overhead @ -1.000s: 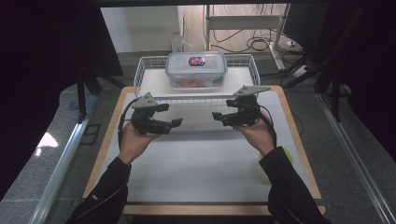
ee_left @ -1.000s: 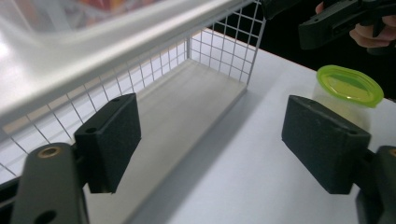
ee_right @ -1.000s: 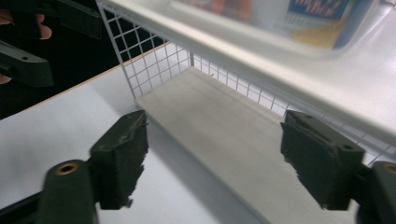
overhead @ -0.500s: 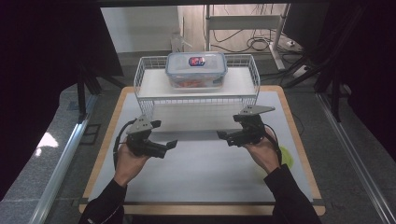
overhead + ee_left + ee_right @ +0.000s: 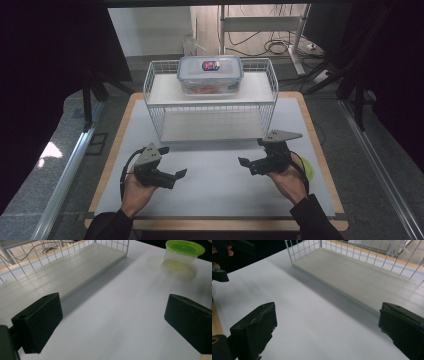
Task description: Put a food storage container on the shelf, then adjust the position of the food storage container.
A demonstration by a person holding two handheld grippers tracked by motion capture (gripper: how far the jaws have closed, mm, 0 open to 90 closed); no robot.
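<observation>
Hovering low over the bench's near edge, left gripper (image 5: 172,177) & right gripper (image 5: 248,164) are spread wide, jaws just opened, nothing between; lidded container (image 5: 210,74) is parked on wire rack (image 5: 156,102) top, far edge, prob. released.

White wire rack (image 5: 210,107) with pale cream shelves. On top, a clear lidded box (image 5: 210,74) with a red-and-blue label, reddish contents inside. White table mat (image 5: 215,180) framed by a light wood edge. Black left gripper (image 5: 172,176) and black right gripper (image 5: 248,165), each under a grey plate. Clear tub (image 5: 183,254) capped in bright lime green.
</observation>
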